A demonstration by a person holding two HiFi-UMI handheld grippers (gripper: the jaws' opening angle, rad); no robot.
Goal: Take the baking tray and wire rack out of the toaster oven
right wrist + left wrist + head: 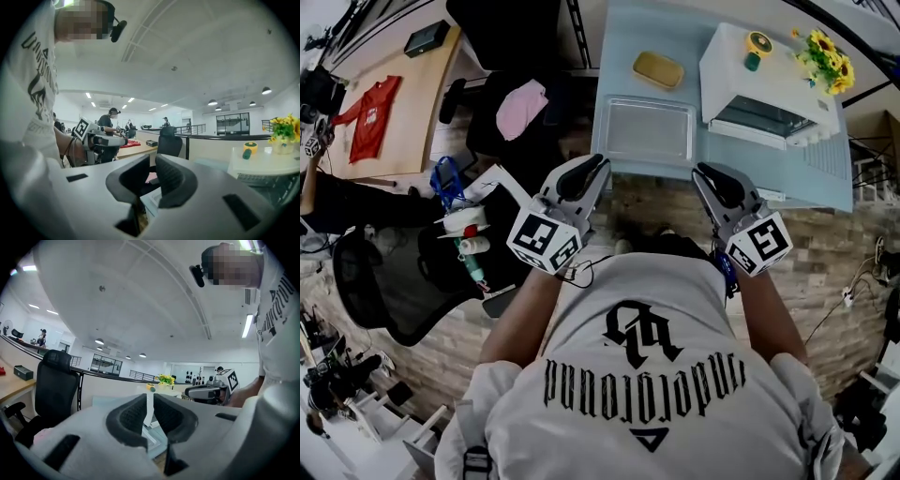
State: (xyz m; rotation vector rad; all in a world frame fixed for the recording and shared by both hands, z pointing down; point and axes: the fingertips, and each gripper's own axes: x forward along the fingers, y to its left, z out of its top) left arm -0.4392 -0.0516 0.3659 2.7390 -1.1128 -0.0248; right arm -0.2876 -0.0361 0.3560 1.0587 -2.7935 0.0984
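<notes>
Left gripper (598, 165) and right gripper (703, 172): jaws drawn almost together, nothing between them, both raised before the chest. Silvery rectangular baking tray (647, 131) lies on pale blue table (619, 37), beside white toaster oven (769, 80)

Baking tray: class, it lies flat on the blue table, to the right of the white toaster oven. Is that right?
No. The head view shows the baking tray lying flat on the blue table to the left of the white toaster oven, not to its right.
</notes>
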